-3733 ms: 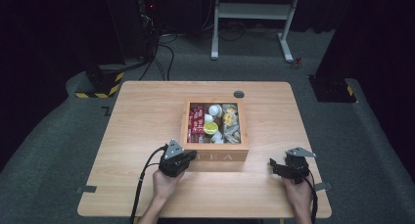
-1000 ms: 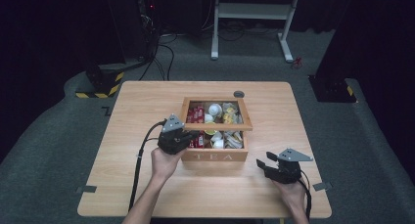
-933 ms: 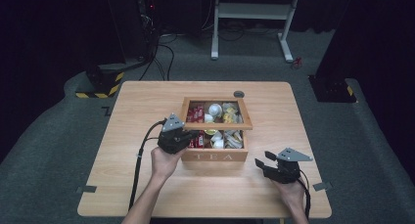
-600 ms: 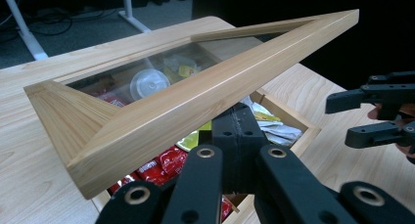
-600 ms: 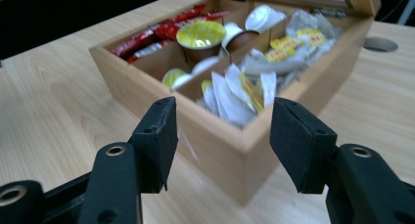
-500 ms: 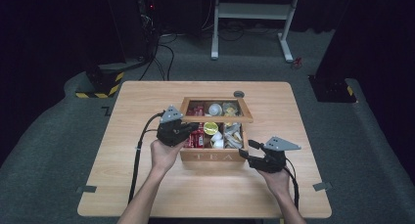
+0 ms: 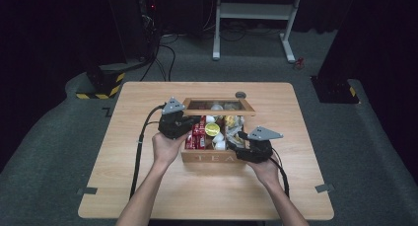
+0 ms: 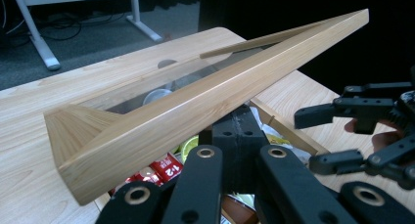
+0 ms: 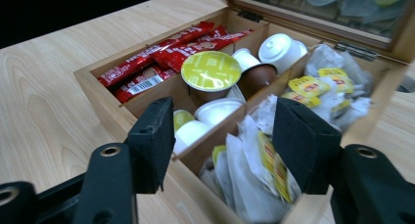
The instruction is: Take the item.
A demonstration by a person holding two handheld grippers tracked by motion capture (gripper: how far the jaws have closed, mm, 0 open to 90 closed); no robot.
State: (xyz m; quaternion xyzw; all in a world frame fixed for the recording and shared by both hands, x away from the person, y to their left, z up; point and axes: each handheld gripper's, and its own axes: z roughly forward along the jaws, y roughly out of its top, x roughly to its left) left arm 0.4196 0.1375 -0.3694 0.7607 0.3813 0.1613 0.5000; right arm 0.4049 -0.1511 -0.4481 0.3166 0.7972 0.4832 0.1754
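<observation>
A wooden tea box (image 7: 214,158) stands mid-table with its glass lid (image 7: 219,106) tilted up. My left gripper (image 7: 193,122) is at the box's left side, jaws together. In the left gripper view the lid's front rail (image 8: 205,101) lies across the left gripper's (image 8: 235,132) shut tips. My right gripper (image 7: 236,141) hovers at the box's front right corner. Its jaws have just been opening and nothing is held between them (image 9: 227,131). Inside lie red sachets (image 9: 166,53), a yellow-green capsule (image 9: 210,70), white capsules (image 9: 279,48) and tea bags (image 9: 318,84).
A small dark disc (image 7: 240,94) sits on the table behind the box. Bare tabletop (image 7: 148,186) lies to the left and front. A white stand (image 7: 251,18) and a yellow-striped base (image 7: 101,83) are on the floor beyond the table.
The lid has swung up from flat as my left gripper rose and moved back. My right gripper has moved left from the table's right side to the box's front corner, its jaws wider.
</observation>
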